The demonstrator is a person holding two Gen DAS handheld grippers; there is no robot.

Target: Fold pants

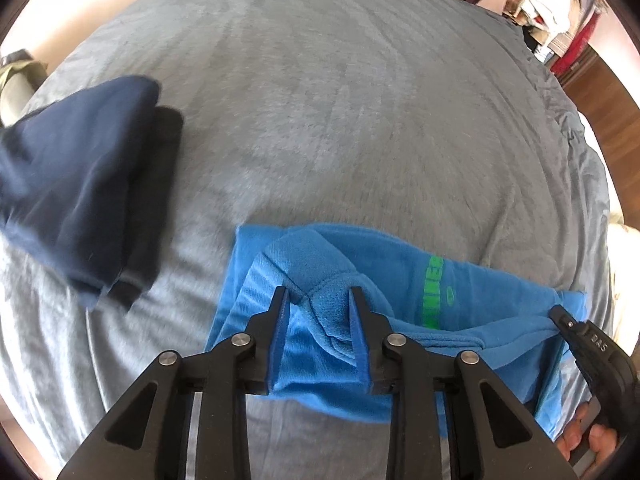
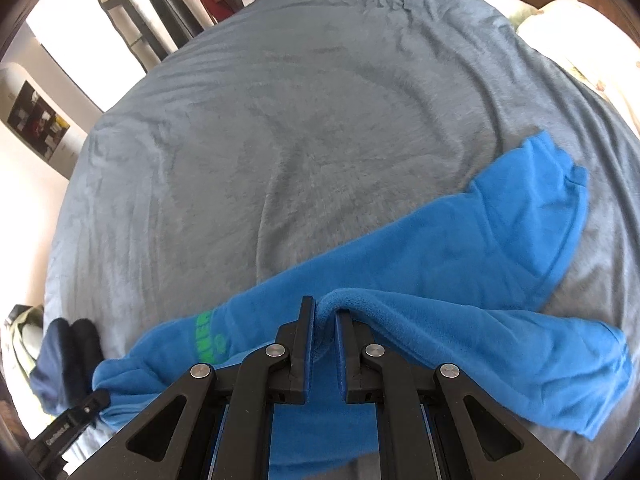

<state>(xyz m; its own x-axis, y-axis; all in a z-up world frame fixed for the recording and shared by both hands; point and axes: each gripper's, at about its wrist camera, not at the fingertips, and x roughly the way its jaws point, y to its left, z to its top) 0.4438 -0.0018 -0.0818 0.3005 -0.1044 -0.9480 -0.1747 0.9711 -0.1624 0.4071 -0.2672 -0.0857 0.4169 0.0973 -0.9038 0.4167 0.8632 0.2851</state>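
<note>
Dark clothes: a navy folded pile (image 1: 76, 184) sits at the left of the bed, well apart from the blue garment; the right wrist view shows it low at its left edge (image 2: 66, 364).
Blanket: a grey plush blanket (image 1: 340, 92) covers the bed under everything.
Pants: bright blue fleece pants (image 1: 360, 264) lie stretched across the near edge of the blanket, with green lettering (image 1: 434, 292) on the cloth; in the right wrist view the legs run off to the right (image 2: 500, 248).
Left gripper: the left gripper (image 1: 318, 292) has its fingers part-way apart, with a bunched fold of the blue fleece between them; whether they actually clamp it I cannot tell.
Right gripper: the right gripper (image 2: 325, 306) has its fingers drawn close, pinching a raised ridge of the pants.
</note>
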